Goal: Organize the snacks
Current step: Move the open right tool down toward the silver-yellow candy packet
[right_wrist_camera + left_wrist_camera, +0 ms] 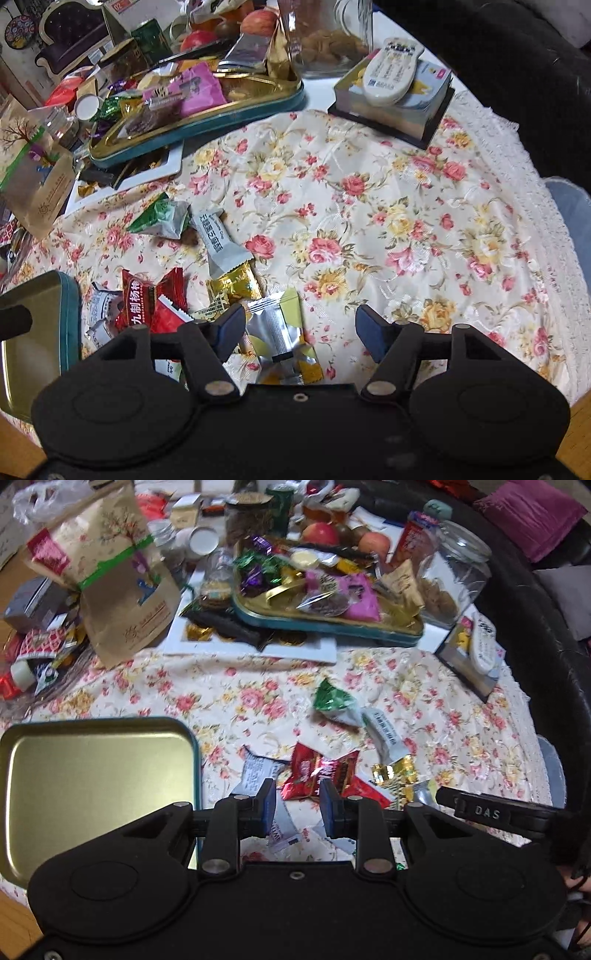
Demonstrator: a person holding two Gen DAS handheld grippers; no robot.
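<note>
Several loose wrapped snacks lie on the floral tablecloth: a red packet (317,771), a green-and-white packet (334,701), a white stick packet (384,734) and a gold packet (395,771). An empty gold tin lid (96,775) lies at the near left. My left gripper (297,805) hovers just above the red packet, jaws part open with nothing between them. My right gripper (301,328) is open wide over a silver-and-yellow packet (277,332). The red packet (147,299), the white stick packet (218,240) and the tin lid (37,332) also show in the right wrist view.
A teal tin (332,624) heaped with sweets sits at the back. A brown paper bag (118,583), a glass jar (450,576), apples (321,533) and a remote on a box (395,74) crowd the far side. A black sofa (517,74) borders the right.
</note>
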